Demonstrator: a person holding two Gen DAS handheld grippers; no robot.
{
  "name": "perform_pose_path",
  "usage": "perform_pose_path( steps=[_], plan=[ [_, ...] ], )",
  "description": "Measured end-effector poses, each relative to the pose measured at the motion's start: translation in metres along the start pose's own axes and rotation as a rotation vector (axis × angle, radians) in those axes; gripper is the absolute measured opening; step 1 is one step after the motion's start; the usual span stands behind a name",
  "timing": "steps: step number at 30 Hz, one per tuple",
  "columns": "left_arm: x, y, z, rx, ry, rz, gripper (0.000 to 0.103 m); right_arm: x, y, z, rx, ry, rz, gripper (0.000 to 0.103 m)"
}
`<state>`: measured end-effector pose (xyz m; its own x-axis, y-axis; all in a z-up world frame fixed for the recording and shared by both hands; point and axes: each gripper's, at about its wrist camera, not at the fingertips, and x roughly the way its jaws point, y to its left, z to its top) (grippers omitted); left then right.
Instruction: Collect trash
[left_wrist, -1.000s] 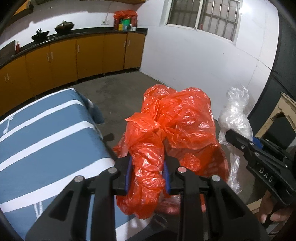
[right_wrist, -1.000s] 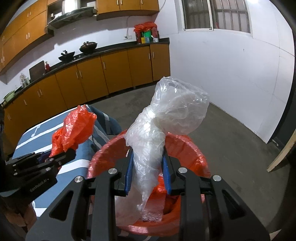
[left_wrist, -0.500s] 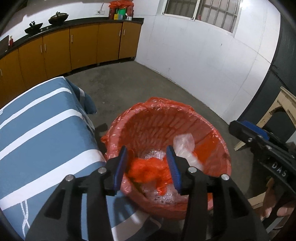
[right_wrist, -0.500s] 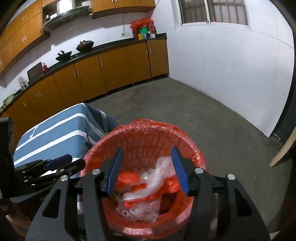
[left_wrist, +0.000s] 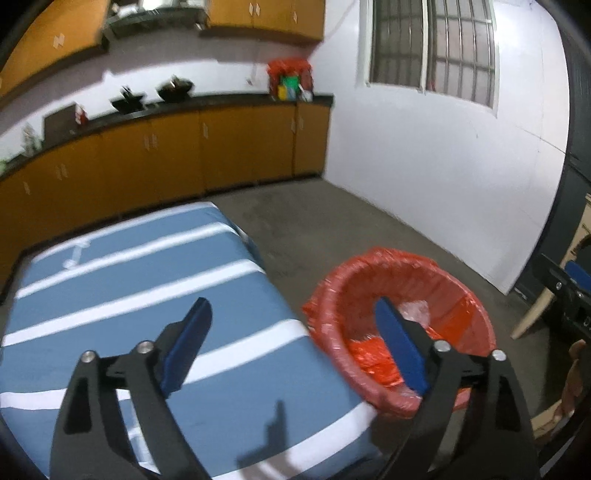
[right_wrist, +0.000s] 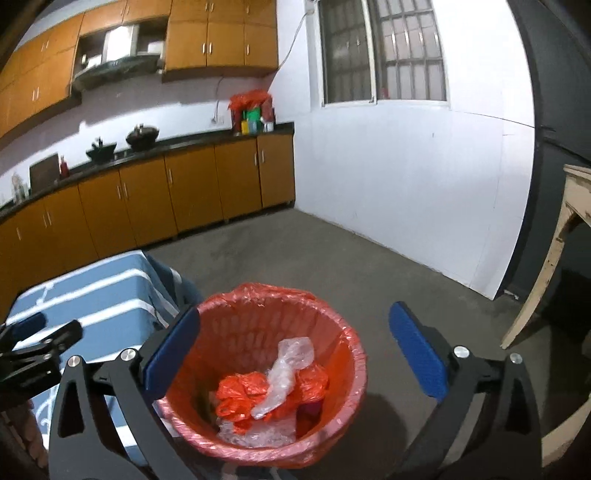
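Both bags (right_wrist: 275, 384) now down in the red-lined bin (right_wrist: 351, 354), jaws of both grippers wide, empty.

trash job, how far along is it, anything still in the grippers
Looks nearly done. The orange bag and the clear bag both lie inside the lined bin. Nothing is in hand: the left gripper and the right gripper are both open and empty. The visible part of the striped tabletop shows no more trash, so little seems left, though not all of it is in view.
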<state>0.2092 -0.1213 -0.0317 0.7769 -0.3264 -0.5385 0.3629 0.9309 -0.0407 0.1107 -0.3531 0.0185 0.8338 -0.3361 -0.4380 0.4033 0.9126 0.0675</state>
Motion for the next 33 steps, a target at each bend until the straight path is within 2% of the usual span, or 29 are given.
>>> perform_pose_path(
  steps=[7,13,17,25,33],
  plan=[
    [-0.068,0.031,-0.019,0.004,-0.137,0.133,0.099,-0.028,0.022,-0.008,-0.033,-0.016,-0.005,0.101],
    [-0.108,0.051,-0.042,-0.027,-0.159,0.227,0.099,-0.053,0.042,-0.019,-0.053,-0.039,0.049,0.101],
    [-0.128,0.064,-0.055,-0.077,-0.149,0.245,0.099,-0.065,0.053,-0.027,-0.062,-0.034,0.088,0.101],
    [-0.161,0.075,-0.081,-0.101,-0.165,0.311,0.099,-0.083,0.069,-0.040,-0.100,-0.041,0.122,0.101],
    [-0.180,0.078,-0.093,-0.128,-0.181,0.319,0.099,-0.103,0.081,-0.048,-0.137,-0.070,0.141,0.101]
  ],
)
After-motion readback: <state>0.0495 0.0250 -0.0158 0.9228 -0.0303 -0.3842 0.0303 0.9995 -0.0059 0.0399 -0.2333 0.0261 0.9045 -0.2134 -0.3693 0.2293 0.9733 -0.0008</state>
